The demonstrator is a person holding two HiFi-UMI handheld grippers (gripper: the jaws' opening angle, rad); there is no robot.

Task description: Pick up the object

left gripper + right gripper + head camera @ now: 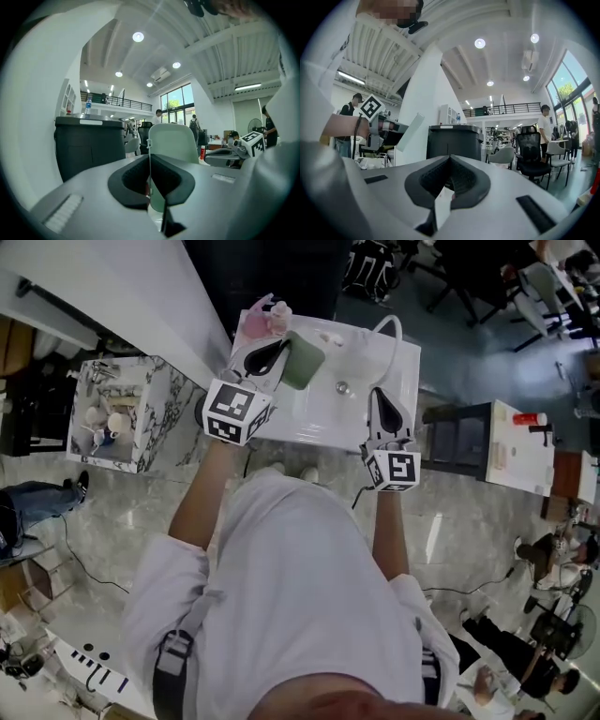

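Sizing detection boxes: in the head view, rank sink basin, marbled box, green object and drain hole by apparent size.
1. sink basin, partly hidden by the grippers
2. marbled box
3. green object
4. drain hole

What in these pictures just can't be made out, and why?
- Green object: in the left gripper view, its lower part is hidden behind the left hand-held gripper. What it is remains unclear.
- White sliver: in the right gripper view, it sits under the right hand-held gripper. Too little shows to name it.
- Pink items: in the head view, they are small and partly behind the left hand-held gripper.
- Box contents: too small in the head view.
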